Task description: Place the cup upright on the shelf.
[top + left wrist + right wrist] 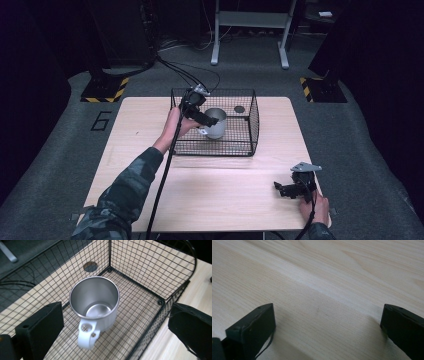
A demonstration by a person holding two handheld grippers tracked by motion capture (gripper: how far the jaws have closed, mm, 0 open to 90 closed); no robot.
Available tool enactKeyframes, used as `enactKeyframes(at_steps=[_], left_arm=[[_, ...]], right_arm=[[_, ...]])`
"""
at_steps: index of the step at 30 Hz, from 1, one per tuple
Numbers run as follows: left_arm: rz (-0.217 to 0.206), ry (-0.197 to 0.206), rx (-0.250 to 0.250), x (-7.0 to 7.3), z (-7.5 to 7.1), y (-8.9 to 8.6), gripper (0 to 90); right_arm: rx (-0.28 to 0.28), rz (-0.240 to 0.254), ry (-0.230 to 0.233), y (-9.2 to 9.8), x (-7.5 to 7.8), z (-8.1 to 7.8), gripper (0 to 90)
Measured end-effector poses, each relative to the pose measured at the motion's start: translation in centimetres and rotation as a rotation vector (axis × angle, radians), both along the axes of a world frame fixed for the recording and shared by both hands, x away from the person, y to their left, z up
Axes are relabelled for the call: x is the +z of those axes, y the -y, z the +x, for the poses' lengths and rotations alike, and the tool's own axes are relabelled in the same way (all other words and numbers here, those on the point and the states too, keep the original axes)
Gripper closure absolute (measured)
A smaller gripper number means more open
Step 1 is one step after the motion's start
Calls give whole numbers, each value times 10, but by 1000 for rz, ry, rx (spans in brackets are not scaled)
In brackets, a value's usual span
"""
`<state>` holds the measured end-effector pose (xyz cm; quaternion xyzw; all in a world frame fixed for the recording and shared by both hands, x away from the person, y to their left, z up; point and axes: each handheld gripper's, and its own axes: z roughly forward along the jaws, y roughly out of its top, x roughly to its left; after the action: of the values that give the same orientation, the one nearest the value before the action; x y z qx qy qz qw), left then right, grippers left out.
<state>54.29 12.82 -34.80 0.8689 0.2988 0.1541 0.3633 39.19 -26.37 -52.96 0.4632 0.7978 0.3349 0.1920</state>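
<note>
Right gripper (286,189) (jaws wide) low on table (225,200) — left gripper (202,118) over basket (252,120).

One mug (96,307) is standing inside one wire basket (252,122), upright and toward the basket's left half. One basket is sitting on one table (225,200), at its far middle. One round hole (90,266) is showing in the tabletop under the basket's far right part, beyond the mug. Two grippers are showing: the left gripper (204,119) reaching into the basket beside the mug, the right gripper (285,189) lying well apart from the basket, near the table's front right.
</note>
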Motion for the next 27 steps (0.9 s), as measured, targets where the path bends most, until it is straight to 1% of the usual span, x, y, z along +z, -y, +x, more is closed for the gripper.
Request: enactKeyframes(at_steps=[6,7,9,15,17,18,19,21,22,23,24,27], left_arm=[[9,31,-16,7,-28,-14,4],[4,38,-15,6,-33,-17,4],[-1,38,-10,5,-43,-23,5],[-14,51,-2,-3,-67,-43,6],[-9,59,1,-6,-75,-49,6],[-13,64,10,-7,-79,-52,6],[-13,66,7,-9,-83,-56,6],[-26,66,21,-15,-92,-63,6],[-23,70,23,-18,-96,-67,6],[-23,63,29,-22,-101,-71,6],[-24,65,33,-27,-105,-75,5],[-20,54,63,-44,-117,-86,6]], right_arm=[[0,0,0,0,0,0,0],[0,0,0,0,0,0,0],[0,0,1,0,0,0,0],[0,0,0,0,0,0,0],[0,0,0,0,0,0,0],[0,0,0,0,0,0,0],[0,0,0,0,0,0,0],[0,0,1,0,0,0,0],[0,0,0,0,0,0,0],[0,0,1,0,0,0,0],[0,0,0,0,0,0,0],[-1,0,0,0,0,0,0]])
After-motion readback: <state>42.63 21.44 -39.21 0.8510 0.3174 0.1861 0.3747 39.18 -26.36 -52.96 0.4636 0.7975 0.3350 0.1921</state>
